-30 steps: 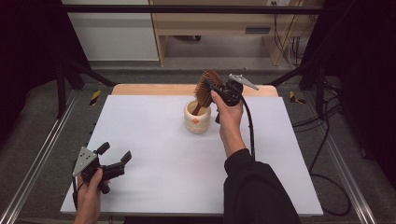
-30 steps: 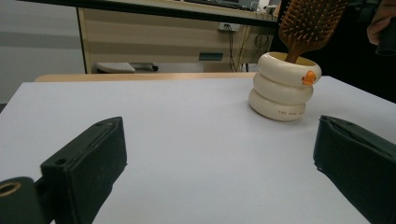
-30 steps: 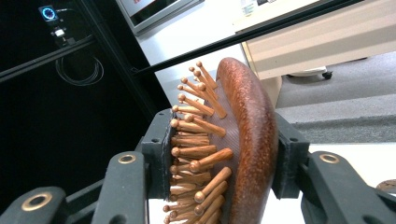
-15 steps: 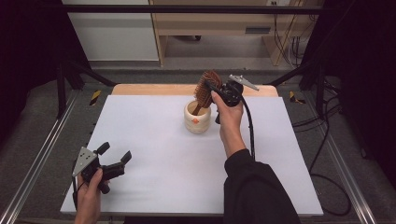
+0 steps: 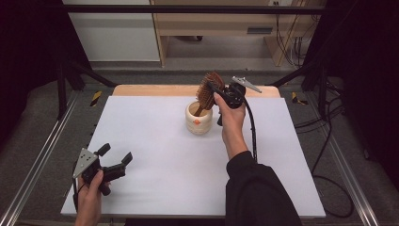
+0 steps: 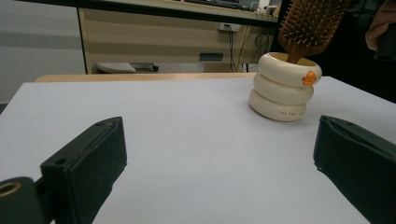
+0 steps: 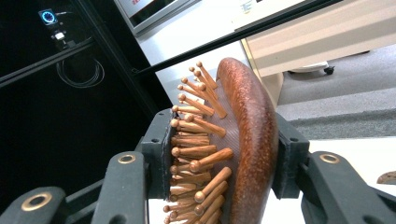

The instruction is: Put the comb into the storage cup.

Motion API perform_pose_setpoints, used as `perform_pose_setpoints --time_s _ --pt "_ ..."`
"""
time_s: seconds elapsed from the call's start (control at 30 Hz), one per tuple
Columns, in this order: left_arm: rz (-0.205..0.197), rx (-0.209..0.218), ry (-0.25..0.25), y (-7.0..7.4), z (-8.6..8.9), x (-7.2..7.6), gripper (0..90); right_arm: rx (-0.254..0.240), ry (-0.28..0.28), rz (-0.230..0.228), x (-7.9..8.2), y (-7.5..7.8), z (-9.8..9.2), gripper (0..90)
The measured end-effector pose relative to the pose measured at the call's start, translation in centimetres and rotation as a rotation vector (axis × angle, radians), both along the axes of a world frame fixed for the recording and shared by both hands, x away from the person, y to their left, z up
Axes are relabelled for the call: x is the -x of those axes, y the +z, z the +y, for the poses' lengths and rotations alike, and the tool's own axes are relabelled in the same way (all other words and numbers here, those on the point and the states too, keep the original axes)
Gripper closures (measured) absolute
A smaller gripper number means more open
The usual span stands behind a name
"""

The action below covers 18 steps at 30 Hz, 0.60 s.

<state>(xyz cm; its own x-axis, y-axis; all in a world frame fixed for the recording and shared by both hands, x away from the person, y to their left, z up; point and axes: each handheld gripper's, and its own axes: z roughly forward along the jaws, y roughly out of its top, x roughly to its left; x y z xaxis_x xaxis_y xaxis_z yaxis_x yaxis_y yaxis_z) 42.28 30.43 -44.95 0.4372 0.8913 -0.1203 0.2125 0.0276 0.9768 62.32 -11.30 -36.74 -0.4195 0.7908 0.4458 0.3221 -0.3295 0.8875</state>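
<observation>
Nothing has moved since a second ago: both of my hands sit where they were and the brush stands as before. My right gripper [image 5: 217, 90] is clamped on the head of the wooden paddle hairbrush [image 5: 207, 89], one jaw pressed against the peg bristles and the other against the smooth rounded back, as the right gripper view shows close up with the hairbrush [image 7: 233, 154] squeezed between the two black pads. That brush stands tilted with its handle down inside the cream ringed cup [image 5: 199, 118], its bristled head sticking up above the rim; the cup rests on the white table [image 5: 155, 141] towards the far side, near the middle. From the left gripper view the cup [image 6: 284, 87] looks like three stacked rings with a small orange mark near the top, and the bristles rise out of it. My left gripper [image 5: 115, 157] is held at the near left corner of the table, well apart from the cup, its jaws spread wide with nothing between them
</observation>
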Motion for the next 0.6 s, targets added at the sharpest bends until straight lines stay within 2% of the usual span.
perform_pose_setpoints --time_s 0.6 --pt "0.0 0.001 0.0 0.0 0.01 0.0 2.8 -0.016 0.005 0.013 -0.08 -0.43 0.02 50.8"
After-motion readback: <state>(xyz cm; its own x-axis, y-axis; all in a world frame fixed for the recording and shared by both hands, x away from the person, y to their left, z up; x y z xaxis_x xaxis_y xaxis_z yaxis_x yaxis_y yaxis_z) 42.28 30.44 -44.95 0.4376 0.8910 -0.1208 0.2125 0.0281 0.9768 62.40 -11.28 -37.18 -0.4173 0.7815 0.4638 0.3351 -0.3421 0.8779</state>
